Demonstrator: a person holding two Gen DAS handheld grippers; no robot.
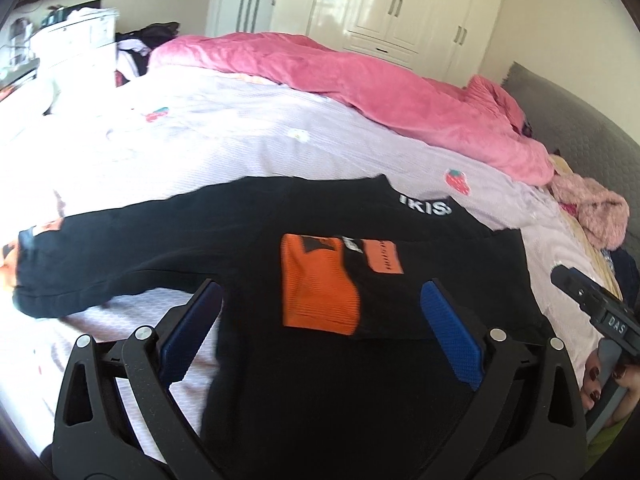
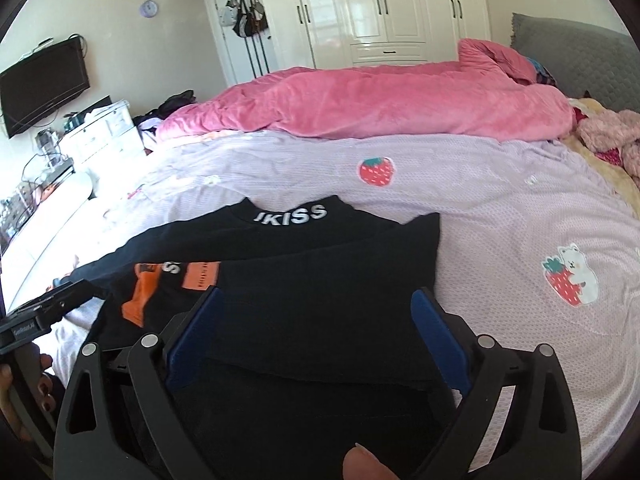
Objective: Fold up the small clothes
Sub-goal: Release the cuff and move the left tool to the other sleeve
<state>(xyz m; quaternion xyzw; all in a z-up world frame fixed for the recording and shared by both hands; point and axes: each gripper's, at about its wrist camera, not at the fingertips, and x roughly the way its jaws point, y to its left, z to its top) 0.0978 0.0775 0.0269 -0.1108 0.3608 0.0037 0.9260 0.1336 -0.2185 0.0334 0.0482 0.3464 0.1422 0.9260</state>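
While both claws gape empty | black top (image 1: 320, 240) flat, right sleeve folded in

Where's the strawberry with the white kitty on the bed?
In the right wrist view, the kitty strawberry is on the purple sheet, right of the black shirt.

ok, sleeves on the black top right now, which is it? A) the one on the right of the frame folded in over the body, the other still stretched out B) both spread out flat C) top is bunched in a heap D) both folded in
A: on the black top a sleeve lies folded across the body, while the other sleeve stretches out over the lilac bedsheet.
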